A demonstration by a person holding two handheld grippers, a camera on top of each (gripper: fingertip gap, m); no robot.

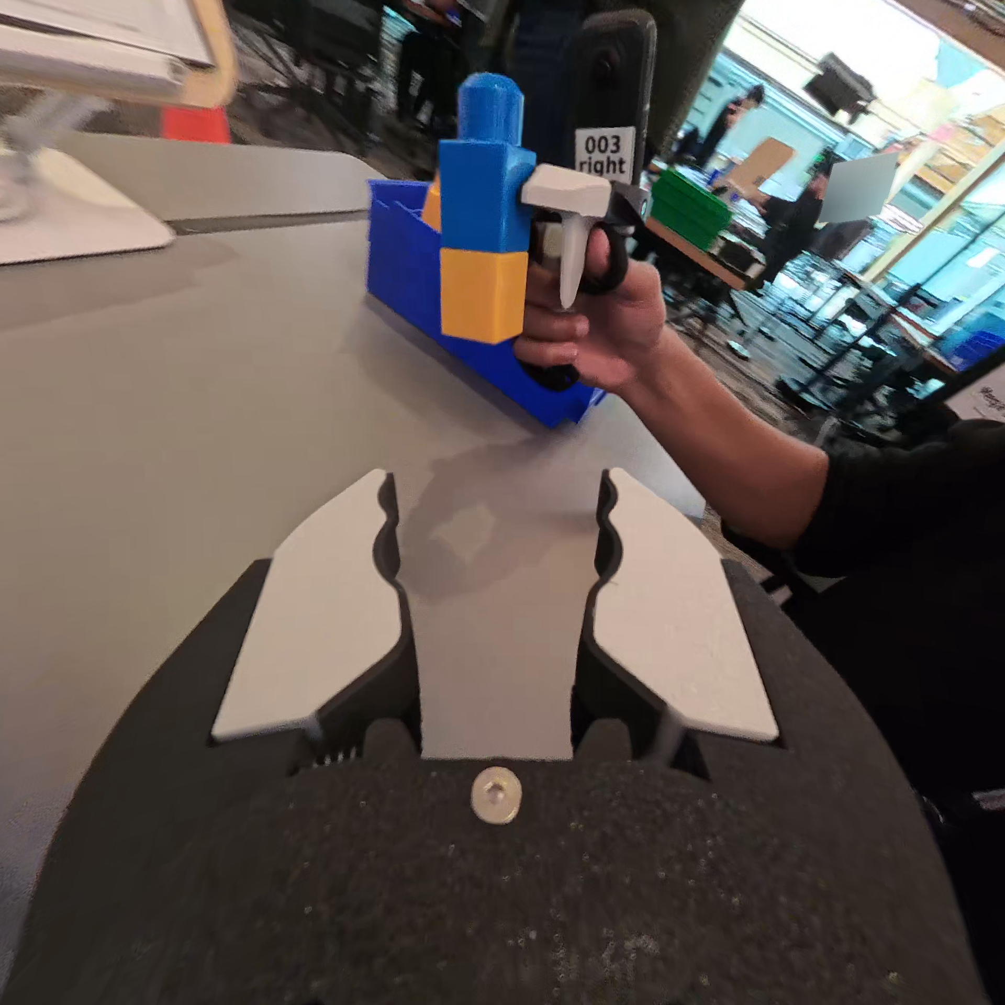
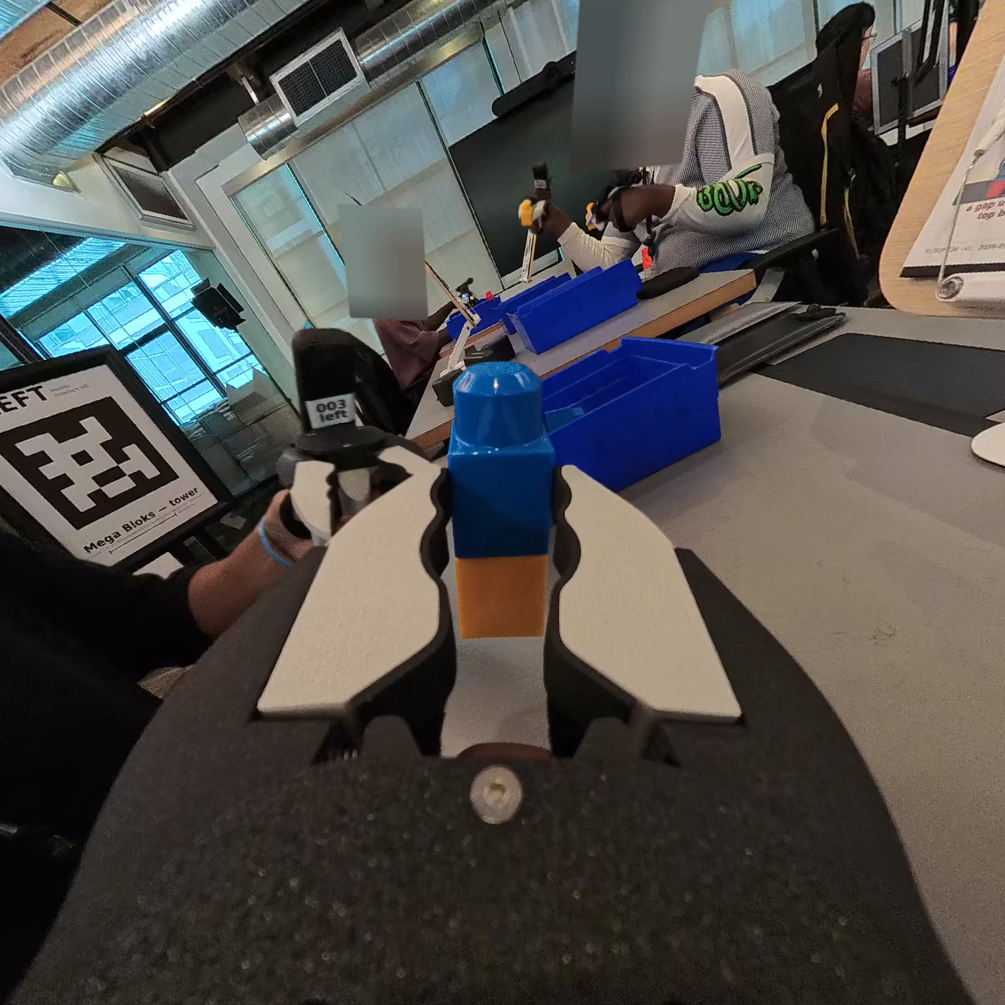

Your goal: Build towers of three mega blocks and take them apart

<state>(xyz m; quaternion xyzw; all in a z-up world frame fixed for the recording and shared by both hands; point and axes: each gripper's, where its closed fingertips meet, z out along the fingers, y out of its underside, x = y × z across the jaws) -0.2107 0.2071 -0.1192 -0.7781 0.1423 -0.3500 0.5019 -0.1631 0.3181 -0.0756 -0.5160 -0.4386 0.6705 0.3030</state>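
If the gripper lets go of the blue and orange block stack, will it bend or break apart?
Probably not bend: the blue block and orange block look like hard, glossy plastic. They seem light, since the right gripper holds both in the air by the blue one alone. The orange one hangs on only by its joint, so a knock might pop it off.

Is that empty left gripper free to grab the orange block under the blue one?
Probably yes. The left gripper is open and empty, with only bare grey table between it and the orange plastic block, which hangs exposed below the right gripper.
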